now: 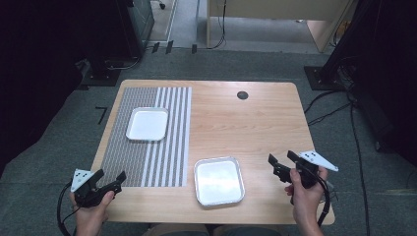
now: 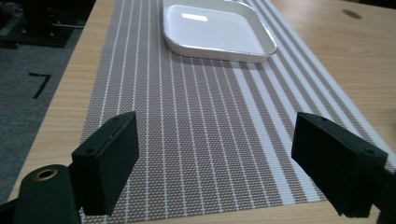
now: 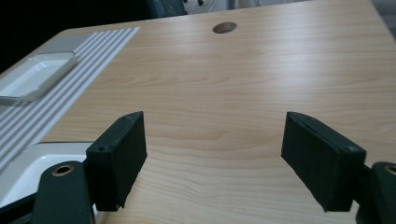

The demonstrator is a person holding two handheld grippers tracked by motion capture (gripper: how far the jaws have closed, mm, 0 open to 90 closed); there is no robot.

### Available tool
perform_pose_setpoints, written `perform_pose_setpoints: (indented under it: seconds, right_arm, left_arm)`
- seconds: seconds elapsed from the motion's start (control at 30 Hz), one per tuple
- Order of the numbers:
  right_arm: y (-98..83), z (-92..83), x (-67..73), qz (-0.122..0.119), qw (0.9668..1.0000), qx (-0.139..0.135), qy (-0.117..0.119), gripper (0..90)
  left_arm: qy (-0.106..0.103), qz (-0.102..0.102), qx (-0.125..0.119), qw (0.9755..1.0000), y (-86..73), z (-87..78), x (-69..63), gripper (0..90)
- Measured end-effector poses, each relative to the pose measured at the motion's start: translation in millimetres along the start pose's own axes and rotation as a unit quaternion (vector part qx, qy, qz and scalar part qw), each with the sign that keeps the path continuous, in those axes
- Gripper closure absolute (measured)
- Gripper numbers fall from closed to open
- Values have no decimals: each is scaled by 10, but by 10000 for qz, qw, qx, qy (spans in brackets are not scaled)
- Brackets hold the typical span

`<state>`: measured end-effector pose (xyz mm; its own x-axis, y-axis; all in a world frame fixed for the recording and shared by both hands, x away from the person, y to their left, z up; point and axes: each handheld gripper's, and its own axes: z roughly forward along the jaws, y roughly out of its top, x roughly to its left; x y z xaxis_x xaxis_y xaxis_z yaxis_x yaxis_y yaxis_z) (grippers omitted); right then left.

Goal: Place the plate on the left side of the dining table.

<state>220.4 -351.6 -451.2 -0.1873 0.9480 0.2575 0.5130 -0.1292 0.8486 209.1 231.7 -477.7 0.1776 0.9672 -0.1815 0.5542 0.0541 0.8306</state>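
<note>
here both grippers stand wide open and empty. the near tray [image 1: 219, 181] sits by the table's [image 1: 255, 123] front edge, just left of the right gripper [image 1: 281, 162], nearer it than the left gripper [image 1: 110, 178]; the far tray [image 1: 147, 124] rests on the placemat [image 1: 147, 162].

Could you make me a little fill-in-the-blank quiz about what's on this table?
1. The far tray lies on the striped ____.
2. The near tray lies on the bare ____ table.
3. The left gripper and right gripper both have their jaws ____.

Missing words: mat; wooden; open
</note>
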Motion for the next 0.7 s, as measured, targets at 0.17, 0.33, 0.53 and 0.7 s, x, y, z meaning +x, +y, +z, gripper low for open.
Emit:
perform_pose_setpoints:
  seconds: [0.17, 0.33, 0.53, 0.7]
  right_arm:
    - [-117, -74, -205, -126, 9996, -50, -257, 225]
    - [-271, -120, -413, 23, 9991, 42, -411, 225]
    - [-420, -201, -616, 142, 9980, 109, -603, 226]
    - [-534, -252, -776, 199, 9961, 247, -819, 227]
  left_arm:
    - [48, 45, 15, 10000, -37, 11, 20, 153]
    - [255, 270, 49, 9993, -83, 24, 51, 153]
    - [423, 359, 103, 9984, -143, 55, 186, 153]
    - [521, 444, 175, 9975, -180, 97, 259, 157]
